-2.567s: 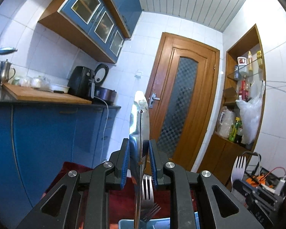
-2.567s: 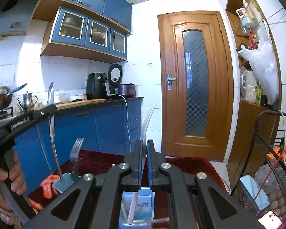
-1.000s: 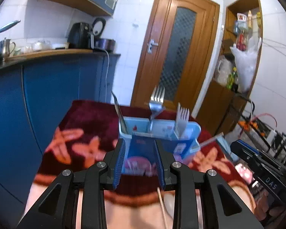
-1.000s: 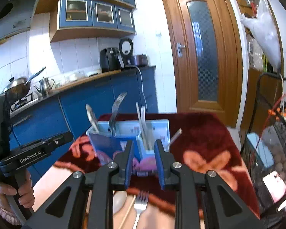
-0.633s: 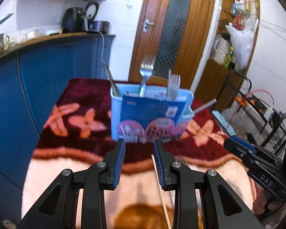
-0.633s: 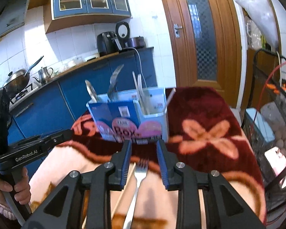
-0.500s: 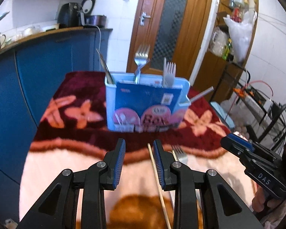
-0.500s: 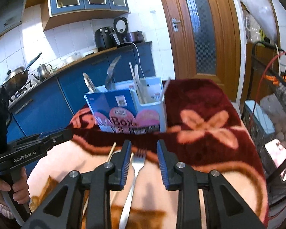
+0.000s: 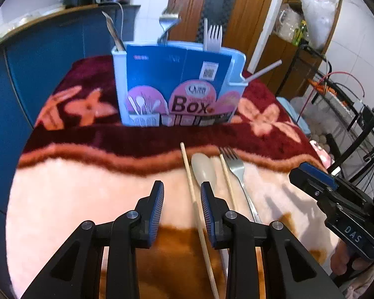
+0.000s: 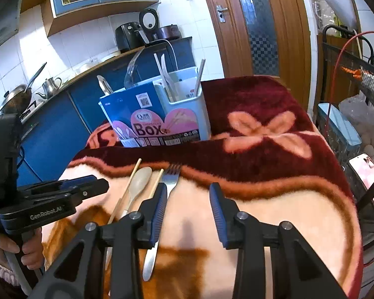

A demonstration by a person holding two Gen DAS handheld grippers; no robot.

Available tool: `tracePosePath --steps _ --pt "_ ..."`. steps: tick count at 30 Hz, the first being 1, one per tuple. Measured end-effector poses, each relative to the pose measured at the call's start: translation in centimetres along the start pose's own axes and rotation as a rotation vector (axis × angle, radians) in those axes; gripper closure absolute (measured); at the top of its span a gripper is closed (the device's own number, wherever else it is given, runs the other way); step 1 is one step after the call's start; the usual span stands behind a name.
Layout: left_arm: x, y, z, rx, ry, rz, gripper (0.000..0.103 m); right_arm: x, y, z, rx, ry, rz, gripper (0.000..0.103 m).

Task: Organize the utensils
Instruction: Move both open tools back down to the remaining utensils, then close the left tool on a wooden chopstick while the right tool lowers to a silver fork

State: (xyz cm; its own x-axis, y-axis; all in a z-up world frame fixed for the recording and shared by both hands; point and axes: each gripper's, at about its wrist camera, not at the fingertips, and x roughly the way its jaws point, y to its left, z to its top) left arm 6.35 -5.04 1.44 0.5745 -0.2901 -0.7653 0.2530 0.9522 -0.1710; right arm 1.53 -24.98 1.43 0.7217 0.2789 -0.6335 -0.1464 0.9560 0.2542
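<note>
Left tool [image 9: 182,205] is spread wide and empty, with one chopstick [image 9: 195,199] running lengthwise between its pads, pointing at the utensil box [image 9: 179,84]. Right tool [image 10: 188,209], also wide and empty, sits beside the fork [image 10: 162,209].

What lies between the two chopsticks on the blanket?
The wooden spoon lies bowl-forward between the left chopstick and right chopstick; both wrist views show it.
</note>
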Motion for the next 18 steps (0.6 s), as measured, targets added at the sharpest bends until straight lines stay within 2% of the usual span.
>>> tracePosePath --steps 11,18 --pt "3.3 -0.3 0.5 0.025 0.132 0.03 0.072 0.7 -0.9 -0.4 0.029 0.023 0.015 0.062" --pt "4.4 -0.3 1.3 0.027 0.19 0.011 0.072 1.2 -1.5 -0.6 0.041 0.036 0.018 0.062"
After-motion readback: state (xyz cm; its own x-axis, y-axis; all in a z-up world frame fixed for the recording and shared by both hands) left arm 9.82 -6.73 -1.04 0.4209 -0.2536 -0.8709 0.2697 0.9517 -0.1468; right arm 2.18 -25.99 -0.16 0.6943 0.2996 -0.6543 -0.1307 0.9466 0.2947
